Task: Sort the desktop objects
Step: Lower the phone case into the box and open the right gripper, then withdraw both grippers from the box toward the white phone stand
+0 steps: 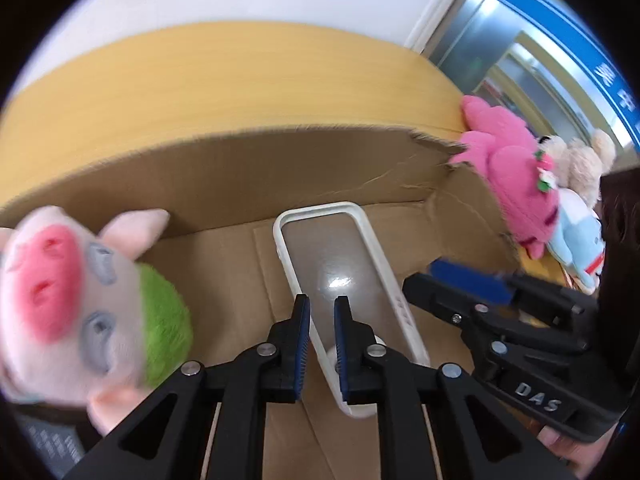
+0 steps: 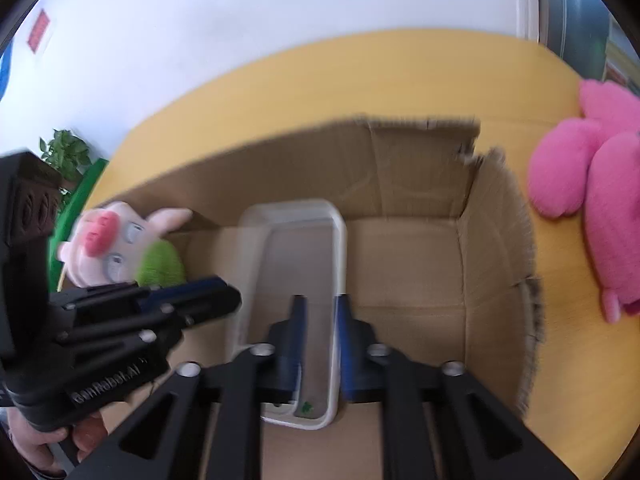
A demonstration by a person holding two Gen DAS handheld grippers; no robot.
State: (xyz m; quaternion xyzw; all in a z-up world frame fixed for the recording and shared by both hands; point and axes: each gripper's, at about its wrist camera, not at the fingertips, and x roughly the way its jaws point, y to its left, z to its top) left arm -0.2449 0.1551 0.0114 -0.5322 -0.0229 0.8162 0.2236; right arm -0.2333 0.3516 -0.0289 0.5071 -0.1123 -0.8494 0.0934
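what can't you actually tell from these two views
- Right wrist view: motion blur hides whether the right gripper's pads touch the white case.
- Left wrist view: the pig plush is blurred and cut off by the left edge.
- Left wrist view: the pale plush toys behind the pink plush are partly hidden by it and by the right gripper's body.

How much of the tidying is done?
Done: the pig plush looks tucked into the cardboard box. In hand: the left claw pinches the rim of the white tray, low inside the box. Left: the pink plush and other soft toys outside it.
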